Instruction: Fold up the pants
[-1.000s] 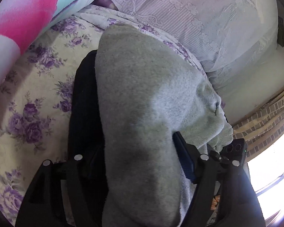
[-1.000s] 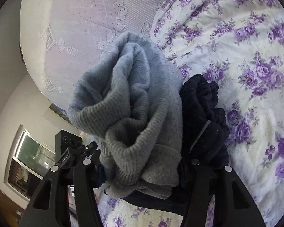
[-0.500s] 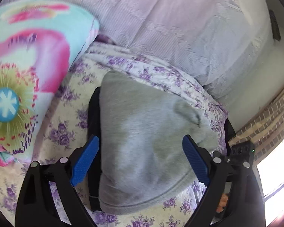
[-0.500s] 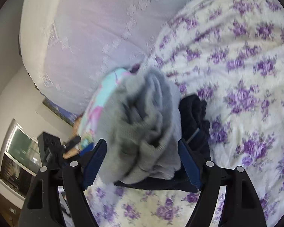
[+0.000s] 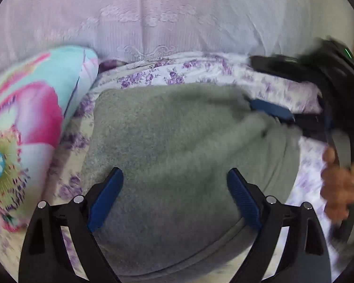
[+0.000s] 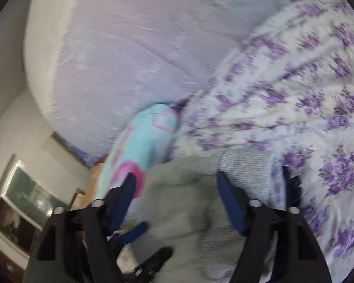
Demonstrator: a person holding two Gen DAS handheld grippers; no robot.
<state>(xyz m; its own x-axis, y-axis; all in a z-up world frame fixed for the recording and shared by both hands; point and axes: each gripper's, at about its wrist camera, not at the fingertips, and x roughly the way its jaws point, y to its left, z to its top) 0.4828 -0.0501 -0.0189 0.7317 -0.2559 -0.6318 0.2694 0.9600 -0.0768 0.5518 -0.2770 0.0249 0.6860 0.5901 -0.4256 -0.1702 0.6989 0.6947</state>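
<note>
Both grippers, left and right, have jaws spread over the fuzzy grey pants, a folded soft bundle on the flowered bedsheet, beside a bright pillow.

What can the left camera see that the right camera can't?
Only the left wrist view shows the person's hand holding the other tool, and the big pink flower on the pillow.

Only the right wrist view shows the framed glass panel on the wall, a dark garment beside the gray pants, and their ribbed cuff.

Both show the gray pants lying on the purple-flowered bedspread, the pillow, and open blue-padded jaws.
</note>
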